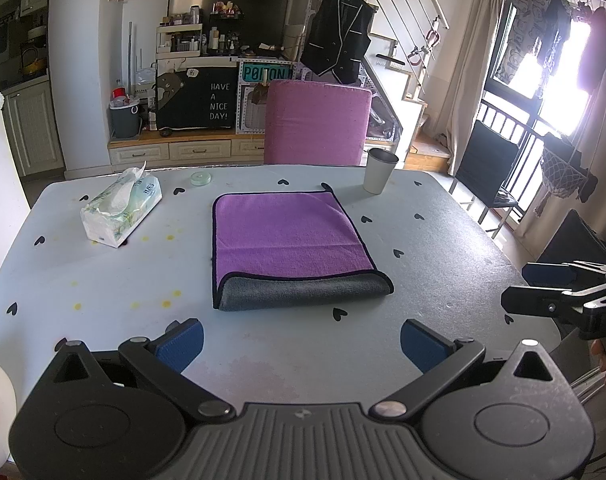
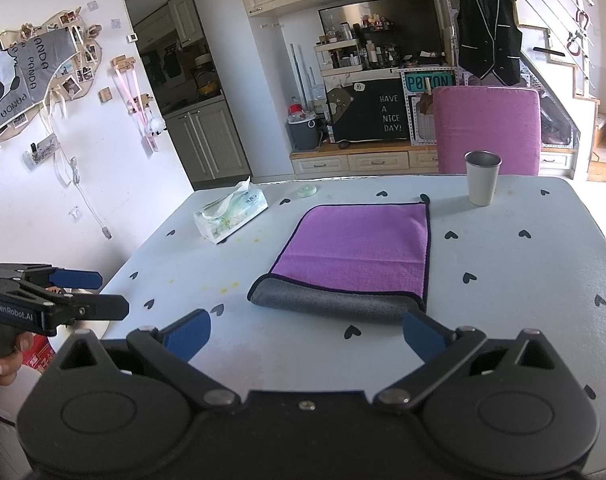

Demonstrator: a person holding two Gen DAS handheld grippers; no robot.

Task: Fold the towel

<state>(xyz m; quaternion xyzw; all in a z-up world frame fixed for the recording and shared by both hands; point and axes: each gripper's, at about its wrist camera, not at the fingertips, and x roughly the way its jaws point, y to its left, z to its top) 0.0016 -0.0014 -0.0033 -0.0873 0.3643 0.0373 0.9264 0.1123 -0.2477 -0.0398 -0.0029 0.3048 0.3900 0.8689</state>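
Note:
A purple towel (image 1: 287, 236) with a grey underside and dark edging lies folded flat in the middle of the pale table (image 1: 443, 280). Its grey folded edge faces me. It also shows in the right wrist view (image 2: 355, 248). My left gripper (image 1: 301, 344) is open and empty above the table's near edge, short of the towel. My right gripper (image 2: 307, 334) is open and empty, its right finger close to the towel's near right corner. Each gripper shows at the edge of the other's view, the right one (image 1: 543, 292) and the left one (image 2: 91, 292).
A tissue pack (image 1: 121, 210) lies at the back left of the table. A small round lid (image 1: 201, 178) and a metal cup (image 1: 379, 170) stand near the far edge. A pink chair (image 1: 317, 122) stands behind the table.

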